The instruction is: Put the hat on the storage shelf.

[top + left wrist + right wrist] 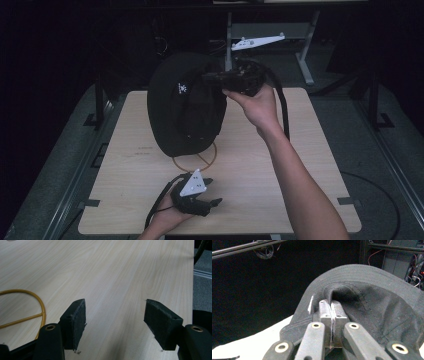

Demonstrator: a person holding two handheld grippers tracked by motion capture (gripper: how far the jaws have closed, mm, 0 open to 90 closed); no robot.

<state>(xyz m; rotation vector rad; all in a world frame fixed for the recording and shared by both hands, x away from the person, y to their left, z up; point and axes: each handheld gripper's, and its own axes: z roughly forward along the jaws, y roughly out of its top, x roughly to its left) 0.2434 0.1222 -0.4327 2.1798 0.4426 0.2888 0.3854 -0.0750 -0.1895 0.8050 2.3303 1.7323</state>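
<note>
Pale wood table (pixel 280 165) is ringed by dark room; black hat (pixel 185 107) is pinched by right gripper (pixel 212 76), left gripper (pixel 212 192) spread.

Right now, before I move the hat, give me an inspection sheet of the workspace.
Surface: light wooden table, yellow circle marking at centre.
Job's things: black bucket hat held up above the table, lower brim near the marking.
Clutter: nothing seen.
Grippers: right tool shut on the hat's fabric; left tool open, low over bare wood, holding nothing.
Cables: black cable trails from the right tool; another from the left.
Surroundings: dark, metal frames behind.
</note>
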